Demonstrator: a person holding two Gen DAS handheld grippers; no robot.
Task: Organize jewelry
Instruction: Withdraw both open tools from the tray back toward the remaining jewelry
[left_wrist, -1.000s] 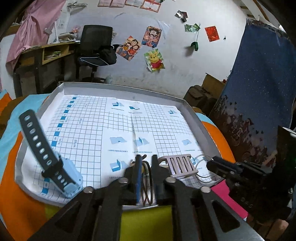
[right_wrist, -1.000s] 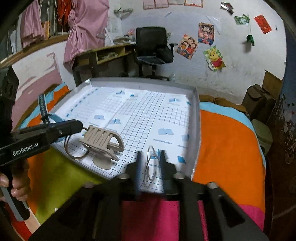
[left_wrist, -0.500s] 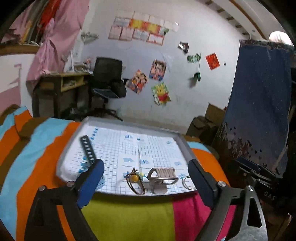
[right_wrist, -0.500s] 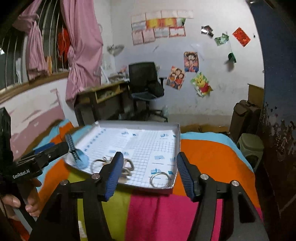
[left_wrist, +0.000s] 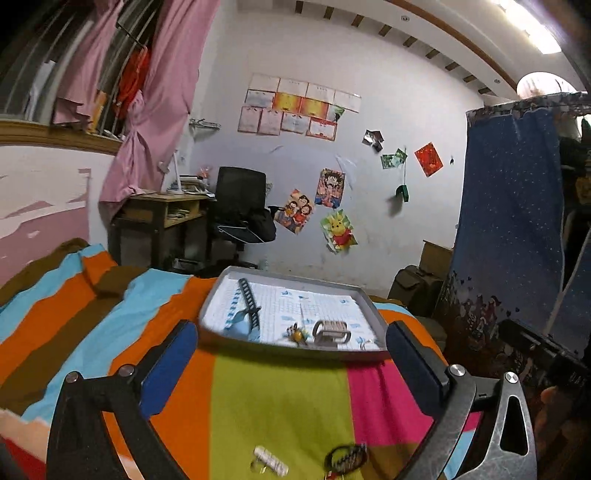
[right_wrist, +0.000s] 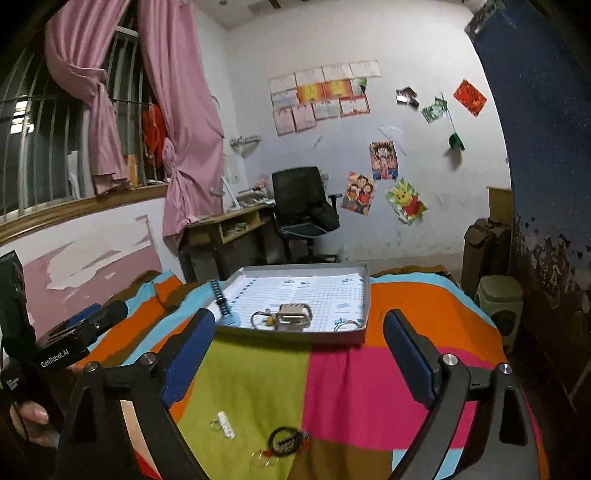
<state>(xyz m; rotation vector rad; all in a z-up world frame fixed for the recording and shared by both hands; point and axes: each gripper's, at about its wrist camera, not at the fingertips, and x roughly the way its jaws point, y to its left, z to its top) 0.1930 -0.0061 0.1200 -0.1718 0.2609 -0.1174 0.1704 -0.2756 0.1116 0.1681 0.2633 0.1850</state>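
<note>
Both grippers held wide apart and empty above the striped bedspread (right_wrist: 258, 376).
The left gripper (left_wrist: 291, 363) and right gripper (right_wrist: 299, 352) face the grey tray (right_wrist: 295, 334) holding a watch strap (right_wrist: 223, 302), beige rack (right_wrist: 293, 314) and rings.

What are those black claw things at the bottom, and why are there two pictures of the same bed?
A person holds two grabbing tools, each with a camera looking along its fingers. One picture is from the left tool, the other from the right tool. Both are open and hold nothing. On the striped blanket sits a grey tray with a watch strap, rings and a beige clip. Nearer lie a white bead piece and a dark bracelet.
</note>
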